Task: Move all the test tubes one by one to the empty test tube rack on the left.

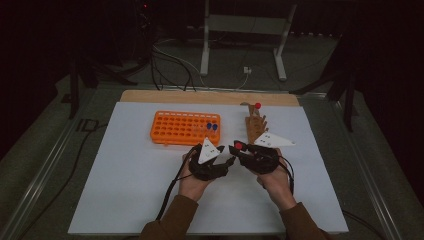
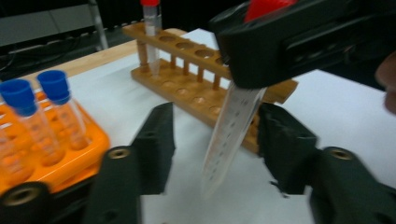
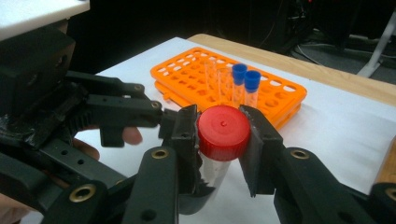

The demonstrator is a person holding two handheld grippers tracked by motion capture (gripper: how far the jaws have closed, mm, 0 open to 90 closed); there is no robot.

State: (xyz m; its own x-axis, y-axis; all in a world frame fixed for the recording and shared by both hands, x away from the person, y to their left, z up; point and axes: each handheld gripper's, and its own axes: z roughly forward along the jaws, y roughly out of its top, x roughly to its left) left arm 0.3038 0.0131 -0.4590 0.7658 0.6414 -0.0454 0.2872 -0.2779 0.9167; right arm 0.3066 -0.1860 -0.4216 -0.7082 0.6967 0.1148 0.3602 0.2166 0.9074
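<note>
While my right claw (image 3: 223, 140) pinches the red-capped tube (image 3: 223, 133) just under its cap at lower centre of the right gripper view, the tube's clear body hangs slanted between the jaws of my left claw (image 2: 215, 140) in the left gripper view; those jaws stand spread, and I see a gap on both sides of the tube. Behind it, toward upper centre, the wooden rack (image 2: 187, 79) holds another red-capped tube (image 2: 151, 32). At left sits the orange rack (image 2: 70, 154) with two blue-capped tubes (image 2: 44, 116), all on the white bench (image 1: 150, 190).
</note>
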